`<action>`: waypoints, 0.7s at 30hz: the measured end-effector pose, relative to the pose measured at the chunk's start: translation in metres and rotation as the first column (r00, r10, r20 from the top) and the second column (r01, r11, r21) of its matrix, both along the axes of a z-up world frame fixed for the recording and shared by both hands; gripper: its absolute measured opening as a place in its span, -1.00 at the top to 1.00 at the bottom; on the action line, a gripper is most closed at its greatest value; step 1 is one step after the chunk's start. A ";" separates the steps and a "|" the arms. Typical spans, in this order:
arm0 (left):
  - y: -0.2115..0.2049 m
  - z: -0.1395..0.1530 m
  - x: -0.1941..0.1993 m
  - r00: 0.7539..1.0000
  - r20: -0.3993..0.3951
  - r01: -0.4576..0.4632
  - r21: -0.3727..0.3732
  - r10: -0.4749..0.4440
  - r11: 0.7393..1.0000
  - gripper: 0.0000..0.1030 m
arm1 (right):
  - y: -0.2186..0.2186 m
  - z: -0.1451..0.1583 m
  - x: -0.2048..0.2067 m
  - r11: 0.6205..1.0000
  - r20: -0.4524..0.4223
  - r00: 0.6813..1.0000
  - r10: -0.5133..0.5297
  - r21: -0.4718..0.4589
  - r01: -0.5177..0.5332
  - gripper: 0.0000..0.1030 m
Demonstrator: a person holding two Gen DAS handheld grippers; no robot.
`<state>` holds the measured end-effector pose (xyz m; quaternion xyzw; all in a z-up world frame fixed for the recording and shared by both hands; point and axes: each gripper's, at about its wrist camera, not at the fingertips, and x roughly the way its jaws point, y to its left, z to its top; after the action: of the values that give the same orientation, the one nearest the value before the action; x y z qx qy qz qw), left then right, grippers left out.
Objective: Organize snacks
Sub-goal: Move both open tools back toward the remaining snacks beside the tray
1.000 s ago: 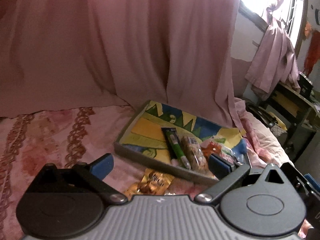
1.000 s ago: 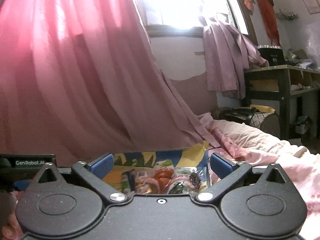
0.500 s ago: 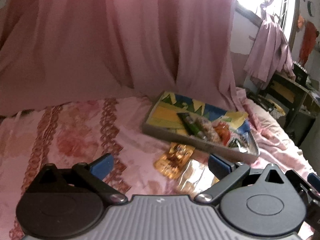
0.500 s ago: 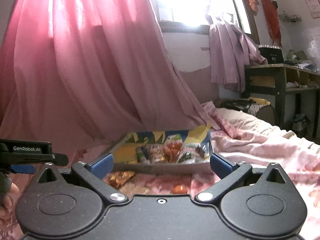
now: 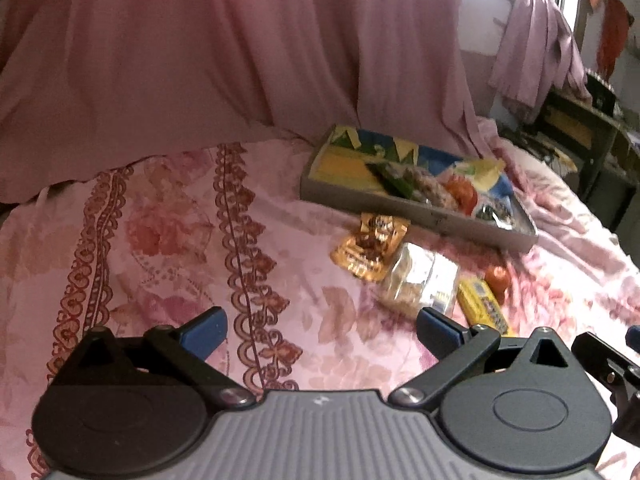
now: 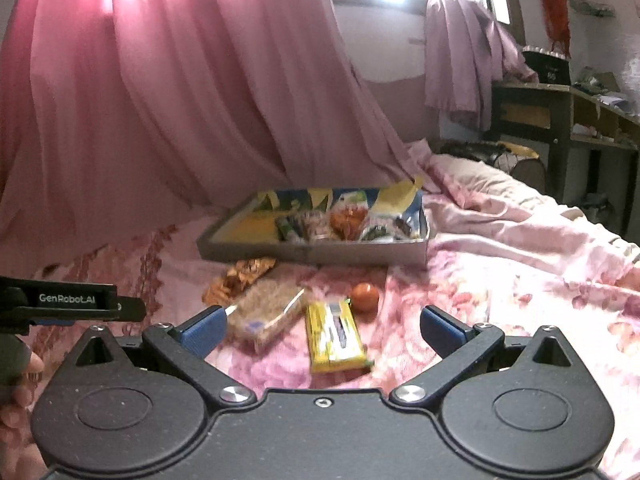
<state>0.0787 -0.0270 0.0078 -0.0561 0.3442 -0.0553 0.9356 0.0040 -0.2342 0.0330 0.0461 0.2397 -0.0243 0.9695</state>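
Observation:
A grey tray (image 5: 400,207) with a yellow, blue and green lining sits on the bed and holds several snack packets; it also shows in the right wrist view (image 6: 360,254). In front of it lie an orange snack packet (image 5: 370,247), a clear bag of brown snacks (image 5: 420,280), a yellow bar (image 5: 482,306) and a small orange round snack (image 5: 497,278). The right wrist view shows the same orange packet (image 6: 240,276), clear bag (image 6: 268,310), yellow bar (image 6: 334,334) and round snack (image 6: 365,297). My left gripper (image 5: 320,330) is open and empty. My right gripper (image 6: 322,326) is open and empty above the loose snacks.
The bed has a pink floral sheet (image 5: 160,248). A pink curtain (image 6: 160,100) hangs behind the tray. A dark desk (image 6: 568,120) stands at the right, with a pillow (image 6: 488,176) near it. The left gripper's body (image 6: 72,302) shows at the left edge.
Both grippers have pulled back and risen from the tray. The loose snacks in front of the tray have come into view. Both stay open.

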 end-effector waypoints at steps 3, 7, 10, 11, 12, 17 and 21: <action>-0.001 -0.004 0.000 1.000 -0.010 0.012 0.013 -0.012 1.000 -0.99 | 0.003 -0.005 0.004 1.000 -0.040 0.999 0.011 -0.014 -0.011 -0.99; -0.001 -0.009 0.002 1.000 -0.024 0.018 0.023 -0.018 1.000 -0.99 | 0.003 -0.011 0.010 1.000 -0.090 0.996 0.003 -0.024 -0.005 -0.99; 0.000 -0.012 0.005 0.999 -0.032 0.017 0.033 -0.016 0.999 -0.99 | 0.001 -0.014 0.013 1.000 -0.116 0.993 -0.008 -0.019 0.006 -0.99; 0.000 -0.013 0.006 0.999 -0.035 0.018 0.035 -0.017 0.999 -0.99 | 0.001 -0.015 0.015 1.000 -0.126 0.992 -0.012 -0.019 0.009 -0.99; 0.001 -0.014 0.008 0.999 -0.037 0.019 0.038 -0.017 0.999 -0.99 | 0.001 -0.017 0.016 1.000 -0.134 0.991 -0.014 -0.019 0.012 -0.99; 0.002 -0.019 0.015 0.999 -0.047 0.026 0.060 -0.023 0.998 -0.99 | 0.001 -0.023 0.023 1.000 -0.179 0.984 -0.018 -0.025 0.014 -0.99; 0.001 -0.022 0.019 0.998 -0.048 0.042 0.082 -0.038 0.996 -0.99 | 0.002 -0.026 0.027 1.000 -0.203 0.979 -0.015 -0.023 0.010 -0.99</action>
<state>0.0976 -0.0255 -0.0144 -0.0115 0.3690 -0.0582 0.9275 0.0313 -0.2318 0.0071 0.0341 0.3367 -0.0375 0.9402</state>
